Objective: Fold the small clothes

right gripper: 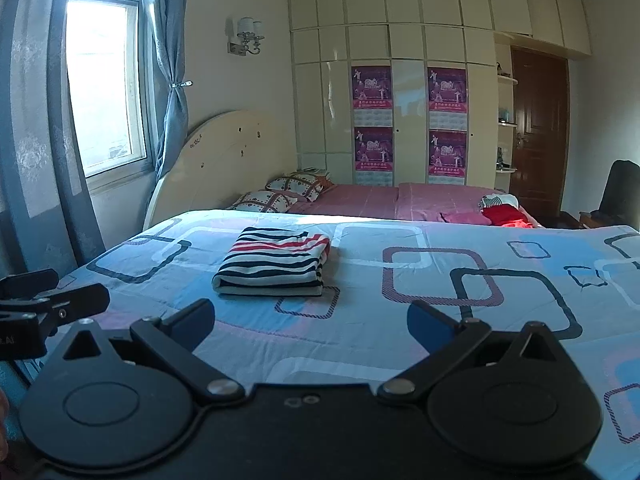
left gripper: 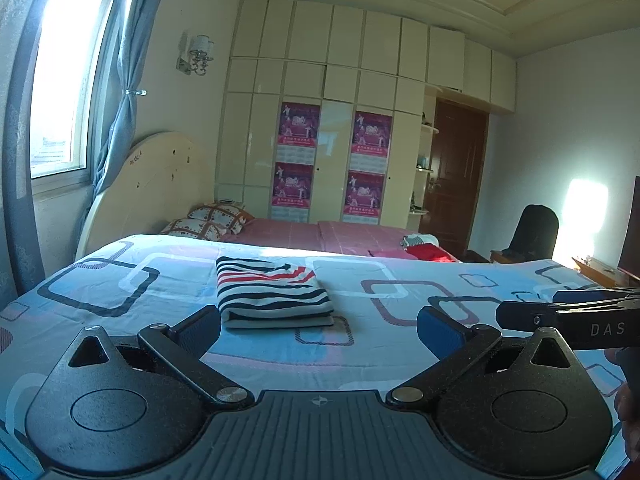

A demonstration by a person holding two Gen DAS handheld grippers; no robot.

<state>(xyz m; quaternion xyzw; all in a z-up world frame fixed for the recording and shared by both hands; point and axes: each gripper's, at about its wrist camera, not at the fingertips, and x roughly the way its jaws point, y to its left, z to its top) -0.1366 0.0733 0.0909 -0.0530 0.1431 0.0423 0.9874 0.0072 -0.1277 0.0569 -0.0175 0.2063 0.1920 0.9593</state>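
A small striped garment [left gripper: 272, 294] in white, navy and red lies folded into a neat rectangle on the blue patterned bedsheet [left gripper: 120, 280]; the right wrist view shows it too, striped garment [right gripper: 276, 262]. My left gripper [left gripper: 318, 330] hovers just short of it, open, nothing between its blue pads. My right gripper [right gripper: 312, 320] is also open and empty, a little back from the garment and to its right. The right gripper's black body [left gripper: 568, 318] juts in at the right edge of the left wrist view.
More clothes, red and white [right gripper: 502, 210], lie on the pink bed [right gripper: 380, 200] behind. Pillows [right gripper: 280, 196] and a headboard stand at the left. A wardrobe with posters [right gripper: 408, 120], a brown door [right gripper: 538, 128] and a dark chair [left gripper: 534, 236] line the far side.
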